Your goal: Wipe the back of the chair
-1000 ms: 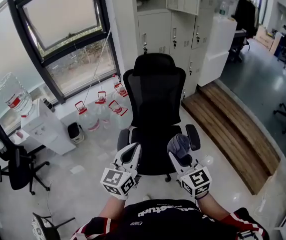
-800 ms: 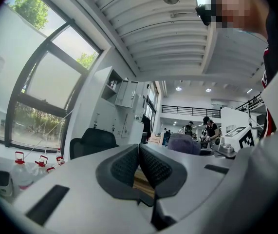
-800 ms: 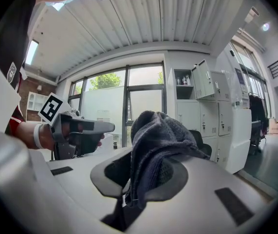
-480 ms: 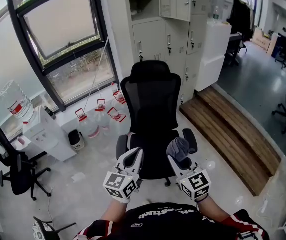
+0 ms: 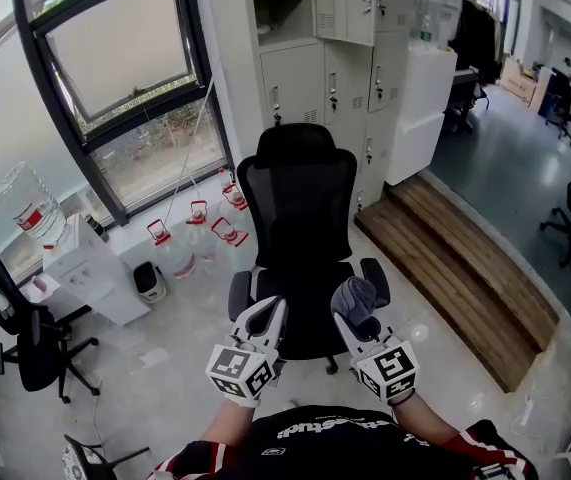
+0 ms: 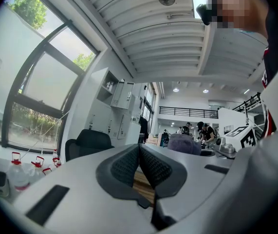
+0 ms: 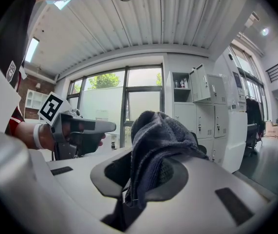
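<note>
Side by side before the black mesh chair [image 5: 302, 203]: left gripper [image 5: 268, 310], jaws pressed together; right gripper [image 5: 349, 318], jaws clamped on a bunched grey knit cloth [image 5: 357, 294].

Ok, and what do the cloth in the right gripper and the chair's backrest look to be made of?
Cloth: dark grey, matte, knitted or terry-like fabric. A looped, waffled weave shows where it bunches between the jaws of the right gripper.
Chair backrest: black and matte, probably mesh stretched over a plastic frame, though the head view is too coarse to show the weave clearly.
</note>
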The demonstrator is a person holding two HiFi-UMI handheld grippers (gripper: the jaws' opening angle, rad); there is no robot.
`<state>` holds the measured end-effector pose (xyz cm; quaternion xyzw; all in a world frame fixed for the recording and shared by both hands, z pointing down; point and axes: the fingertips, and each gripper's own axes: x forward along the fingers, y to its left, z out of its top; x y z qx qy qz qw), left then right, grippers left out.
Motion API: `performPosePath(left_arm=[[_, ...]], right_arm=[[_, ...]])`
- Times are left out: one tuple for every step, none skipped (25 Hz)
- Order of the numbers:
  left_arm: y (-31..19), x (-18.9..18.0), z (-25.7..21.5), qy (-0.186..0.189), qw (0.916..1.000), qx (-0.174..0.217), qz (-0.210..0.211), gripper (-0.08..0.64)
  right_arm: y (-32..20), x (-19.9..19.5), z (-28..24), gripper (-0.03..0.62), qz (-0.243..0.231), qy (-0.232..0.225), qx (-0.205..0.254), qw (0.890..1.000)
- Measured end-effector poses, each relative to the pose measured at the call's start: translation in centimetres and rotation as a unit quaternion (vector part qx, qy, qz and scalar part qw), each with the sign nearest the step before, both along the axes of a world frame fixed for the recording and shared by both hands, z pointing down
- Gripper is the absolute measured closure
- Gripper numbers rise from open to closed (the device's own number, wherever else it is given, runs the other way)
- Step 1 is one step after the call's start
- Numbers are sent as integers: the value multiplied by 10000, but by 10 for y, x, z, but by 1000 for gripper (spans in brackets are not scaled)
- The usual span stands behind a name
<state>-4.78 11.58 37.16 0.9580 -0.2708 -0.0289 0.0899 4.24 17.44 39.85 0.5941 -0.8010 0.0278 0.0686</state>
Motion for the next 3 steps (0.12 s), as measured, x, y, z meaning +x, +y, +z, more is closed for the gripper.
performPosePath(left_arm=[[1, 0, -1, 2, 10000, -3, 3, 535], [2, 0, -1, 4, 10000, -9, 6, 535], [3, 0, -1, 6, 10000, -15, 9, 535]], right_arm=[[1, 0, -1, 520, 4, 10, -1, 10000], [2, 0, -1, 520, 5, 19, -2, 10000], [3, -1, -1, 520, 5, 28, -4, 10000]])
